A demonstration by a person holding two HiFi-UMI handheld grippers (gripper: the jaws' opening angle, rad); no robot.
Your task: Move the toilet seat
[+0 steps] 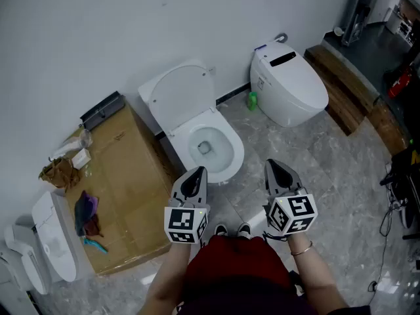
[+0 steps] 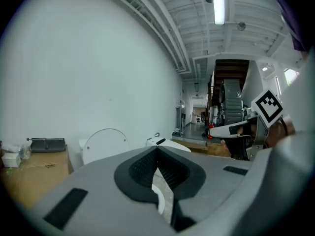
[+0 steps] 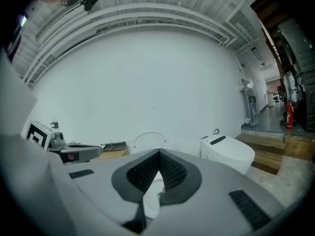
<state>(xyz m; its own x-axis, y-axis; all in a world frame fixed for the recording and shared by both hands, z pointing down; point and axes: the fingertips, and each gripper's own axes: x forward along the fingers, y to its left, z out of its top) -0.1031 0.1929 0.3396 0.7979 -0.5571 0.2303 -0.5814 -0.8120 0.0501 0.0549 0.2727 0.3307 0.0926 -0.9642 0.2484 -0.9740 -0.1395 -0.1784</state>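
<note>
Both shut, empty: left gripper (image 1: 196, 172) and right gripper (image 1: 273, 165) sit short of the bowl (image 1: 233, 152). Open one, pinch the raised toilet seat (image 1: 182, 92) at its top edge — lower slowly.

No lettering, brand, number or sign can be read in any view. The only printed marks are black-and-white square patterns. They stand on the left cube (image 1: 186, 223), part of the left gripper (image 1: 195, 172), and on the right cube (image 1: 293, 214), part of the right gripper (image 1: 275, 166). They carry no letters or digits. A small dark mark on the cardboard box (image 1: 128, 176) is too small to read.
</note>
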